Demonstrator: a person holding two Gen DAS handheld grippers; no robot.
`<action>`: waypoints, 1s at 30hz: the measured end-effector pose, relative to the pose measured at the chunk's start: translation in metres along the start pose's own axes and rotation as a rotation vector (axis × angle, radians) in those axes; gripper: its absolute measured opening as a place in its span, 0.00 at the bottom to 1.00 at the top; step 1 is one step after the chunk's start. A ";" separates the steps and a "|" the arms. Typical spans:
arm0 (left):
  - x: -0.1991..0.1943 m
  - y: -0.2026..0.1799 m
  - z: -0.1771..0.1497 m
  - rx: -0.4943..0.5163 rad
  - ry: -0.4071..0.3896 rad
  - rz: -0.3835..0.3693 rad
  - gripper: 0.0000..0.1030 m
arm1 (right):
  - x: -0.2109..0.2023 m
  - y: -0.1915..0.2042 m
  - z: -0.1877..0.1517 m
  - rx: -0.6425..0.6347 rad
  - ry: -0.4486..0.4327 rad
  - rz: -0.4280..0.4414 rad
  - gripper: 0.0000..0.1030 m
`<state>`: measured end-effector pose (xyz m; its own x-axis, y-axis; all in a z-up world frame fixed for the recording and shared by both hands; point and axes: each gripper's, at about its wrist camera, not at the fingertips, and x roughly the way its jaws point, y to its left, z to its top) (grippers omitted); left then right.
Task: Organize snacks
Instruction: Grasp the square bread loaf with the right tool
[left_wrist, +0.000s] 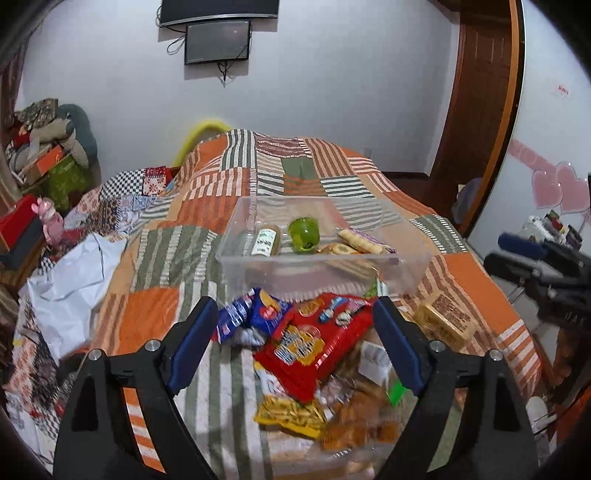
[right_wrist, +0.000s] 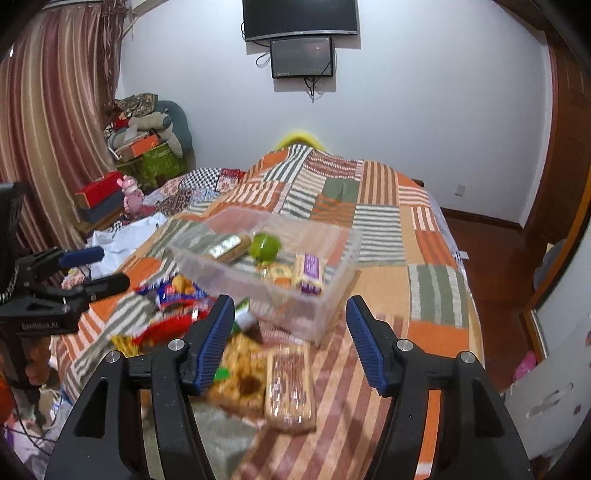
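Both claws, left (left_wrist: 295, 325) and right (right_wrist: 290, 321), gaped empty before the clear rectangular plastic bin (left_wrist: 406, 273); crinkly packets (left_wrist: 314, 343) lay nearer.

We see a bed under a patchwork quilt (right_wrist: 376, 229) of orange, green and white stripes. On the white wall hangs a dark screen (right_wrist: 300, 16) with a smaller monitor (right_wrist: 301, 58) just below it — cables dangle beneath. Striped curtains (right_wrist: 51, 122) fill the left side, near a pile of cushions and boxes (right_wrist: 147, 129). A red box (right_wrist: 99, 192) sits beside a pink toy (right_wrist: 132, 195). White crumpled paper (left_wrist: 74, 280) lies at the quilt's left edge — a wooden door (left_wrist: 476, 92) stands on the right.
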<state>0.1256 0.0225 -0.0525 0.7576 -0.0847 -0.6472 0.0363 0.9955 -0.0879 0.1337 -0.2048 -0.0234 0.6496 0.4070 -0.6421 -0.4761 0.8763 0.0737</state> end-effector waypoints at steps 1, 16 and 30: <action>-0.002 0.001 -0.003 -0.011 -0.001 -0.008 0.84 | -0.002 0.001 -0.007 -0.004 0.001 -0.012 0.58; 0.002 -0.024 -0.055 0.048 0.104 -0.033 0.84 | 0.006 -0.009 -0.060 0.105 0.094 0.009 0.60; 0.029 -0.041 -0.085 0.037 0.209 -0.141 0.85 | 0.025 -0.008 -0.069 0.126 0.130 0.031 0.60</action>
<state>0.0911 -0.0242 -0.1319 0.5921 -0.2260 -0.7735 0.1588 0.9738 -0.1630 0.1129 -0.2197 -0.0924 0.5499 0.4044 -0.7308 -0.4113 0.8926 0.1844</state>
